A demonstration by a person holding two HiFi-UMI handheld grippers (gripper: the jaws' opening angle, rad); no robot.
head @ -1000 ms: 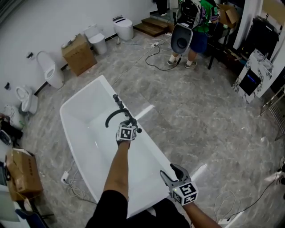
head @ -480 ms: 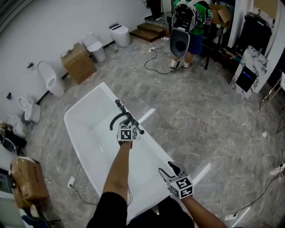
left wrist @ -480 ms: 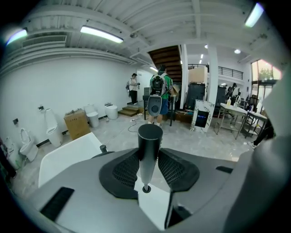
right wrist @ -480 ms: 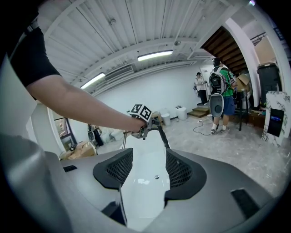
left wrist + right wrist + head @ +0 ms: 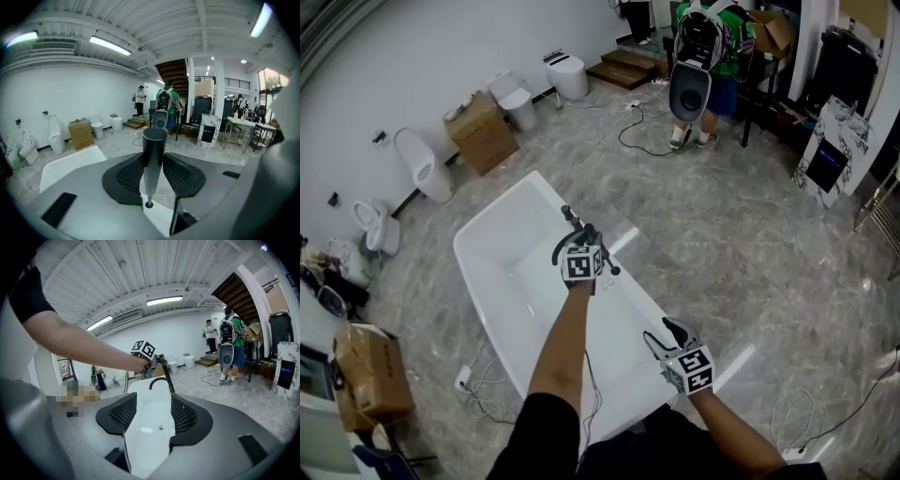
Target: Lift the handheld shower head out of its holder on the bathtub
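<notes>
Shower head (image 5: 153,150) raised — left gripper (image 5: 584,246), above bathtub (image 5: 497,214)

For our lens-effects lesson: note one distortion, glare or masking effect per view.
Head view: wide-angle bending toward the edges, with a glare streak on the floor beside the bathtub. Left gripper view: fisheye, dark corners, shower head handle sharp between the jaws. Right gripper view: fisheye too, a mosaic patch at left.

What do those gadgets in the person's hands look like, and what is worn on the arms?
Each hand carries a grey two-jaw tool: the left gripper and the right gripper. Each bears a white cube printed with black square markers. The jaws carry dark, rounded pads with a mesh pattern. The person wears a black top with a short sleeve.
</notes>
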